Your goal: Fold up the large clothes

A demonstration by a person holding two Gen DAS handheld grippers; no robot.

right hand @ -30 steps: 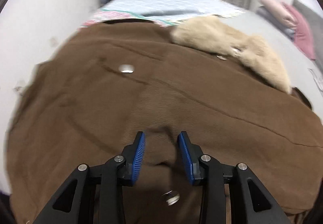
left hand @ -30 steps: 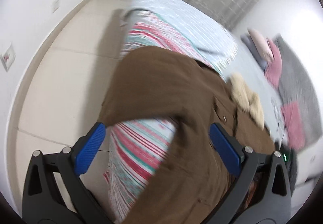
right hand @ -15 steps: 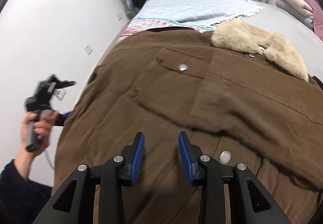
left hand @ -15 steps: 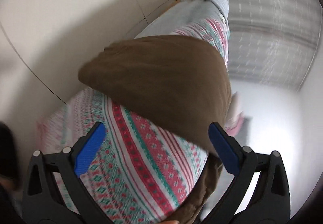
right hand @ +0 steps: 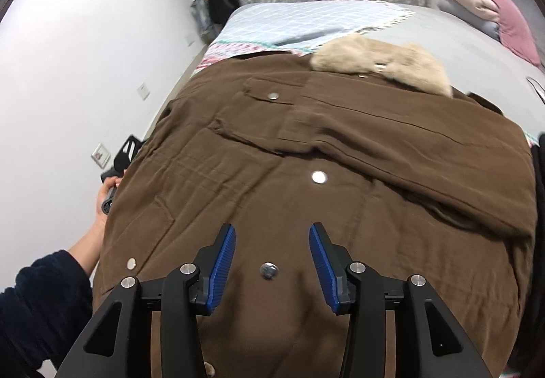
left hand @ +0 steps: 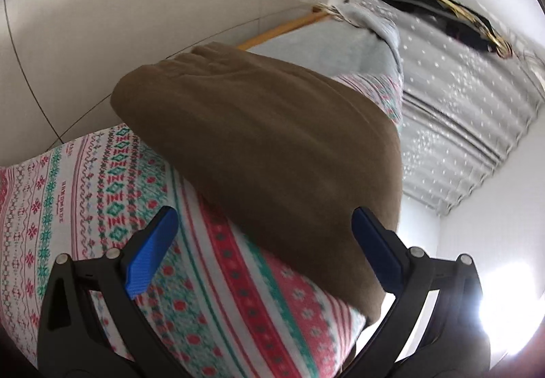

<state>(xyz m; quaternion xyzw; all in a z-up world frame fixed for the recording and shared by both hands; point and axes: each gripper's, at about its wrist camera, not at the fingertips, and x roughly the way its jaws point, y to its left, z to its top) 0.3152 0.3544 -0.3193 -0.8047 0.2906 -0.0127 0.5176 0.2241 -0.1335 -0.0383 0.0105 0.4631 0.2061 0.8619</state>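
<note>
At the far left of the right wrist view, the left gripper (right hand: 119,156) hangs off the bed's (right hand: 442,34) edge in the person's hand (right hand: 104,204), level with the coat's (right hand: 306,173) left side. Its own camera shows its jaws spread wide with nothing between them, looking up at a brown fold of the coat (left hand: 272,146) that overhangs the patterned blanket (left hand: 102,180). That fold lies ahead and slightly right of the left gripper (left hand: 262,258), close but not touching. Further right, the coat is spread face up across the bed, its long axis running from the hem near the camera to the fur collar (right hand: 381,64) at the far end, with one sleeve folded over the chest. The right gripper (right hand: 271,262) hovers over the lower front, partly open and empty, a snap button (right hand: 269,270) showing between its fingers. The left gripper is likely the nearer to the overhanging side, so a fold inward would probably start there. The hem is cut off at the bottom of the frame, the coat's right edge runs into shadow, and the left view is blurred, so whether the right gripper touches the cloth cannot be told.
</note>
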